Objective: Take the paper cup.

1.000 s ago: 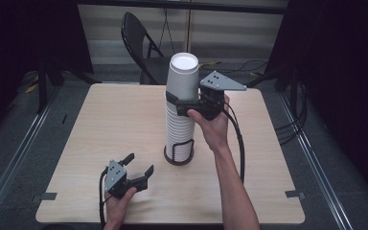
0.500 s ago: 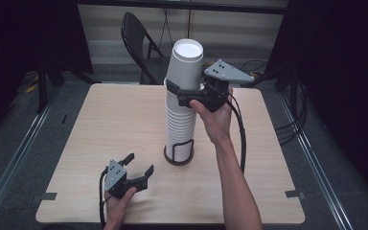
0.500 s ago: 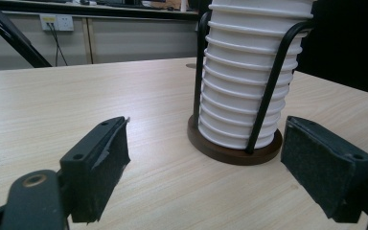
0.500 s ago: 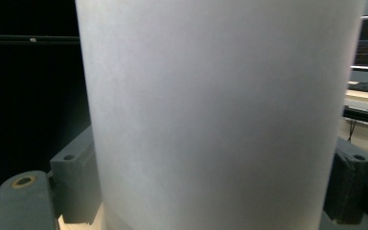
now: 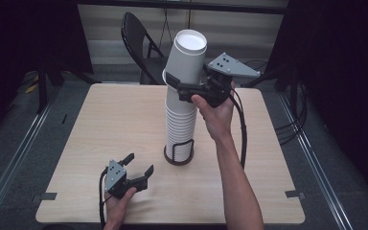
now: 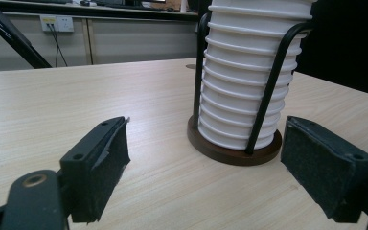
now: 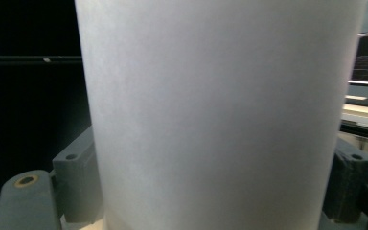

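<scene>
One claw (image 5: 176,85) clamps the top cup (image 5: 186,60); seemingly lifted clear.

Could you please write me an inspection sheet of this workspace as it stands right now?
Surface: light wooden table, bare apart from the cup holder; tape marks at two near corners.
Job's things: top cup lifted partway out of the cup stack, tilted; stack stands in a wire holder with a round dark base.
Clutter: nothing seen.
Grippers: right gripper shut on the top cup; left gripper open, held low near the table's front edge, apart from the holder.
Cables: one black cable trails along the right forearm; another from the left gripper.
Surroundings: black folding chair behind the table, dark curtains, floor rails.
</scene>
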`<state>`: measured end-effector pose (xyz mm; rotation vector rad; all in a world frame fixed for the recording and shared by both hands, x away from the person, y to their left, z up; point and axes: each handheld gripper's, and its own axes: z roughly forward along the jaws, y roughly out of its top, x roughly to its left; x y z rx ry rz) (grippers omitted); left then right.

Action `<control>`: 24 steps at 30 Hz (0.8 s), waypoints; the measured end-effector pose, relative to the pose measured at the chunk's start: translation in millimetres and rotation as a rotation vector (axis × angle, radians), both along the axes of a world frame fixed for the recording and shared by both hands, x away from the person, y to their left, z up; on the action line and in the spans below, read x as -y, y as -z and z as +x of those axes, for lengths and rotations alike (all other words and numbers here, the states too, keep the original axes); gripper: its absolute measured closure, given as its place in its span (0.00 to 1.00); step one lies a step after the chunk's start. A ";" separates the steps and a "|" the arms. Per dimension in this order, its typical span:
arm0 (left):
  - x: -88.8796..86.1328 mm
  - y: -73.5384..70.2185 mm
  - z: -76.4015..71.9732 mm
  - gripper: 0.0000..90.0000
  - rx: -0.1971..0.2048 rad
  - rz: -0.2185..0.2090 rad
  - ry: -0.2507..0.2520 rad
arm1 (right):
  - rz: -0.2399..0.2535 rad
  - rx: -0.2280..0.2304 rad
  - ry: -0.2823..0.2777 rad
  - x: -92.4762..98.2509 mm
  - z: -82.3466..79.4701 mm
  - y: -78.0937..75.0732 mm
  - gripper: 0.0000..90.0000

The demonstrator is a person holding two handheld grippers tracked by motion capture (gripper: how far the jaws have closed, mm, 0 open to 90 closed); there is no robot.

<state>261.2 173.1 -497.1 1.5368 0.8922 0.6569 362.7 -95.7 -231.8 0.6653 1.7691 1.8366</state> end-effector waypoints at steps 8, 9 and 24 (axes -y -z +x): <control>0.1 0.0 0.0 0.18 0.000 0.001 0.000 | 0.021 0.001 -0.020 2.1 -1.7 -7.1 0.16; 0.1 0.0 0.0 0.18 0.000 0.002 0.000 | 0.030 0.008 -0.023 2.9 -3.1 -9.7 0.17; 0.5 0.0 0.1 0.18 -0.001 0.002 0.000 | 0.097 0.001 -0.025 21.0 -6.5 -19.9 0.17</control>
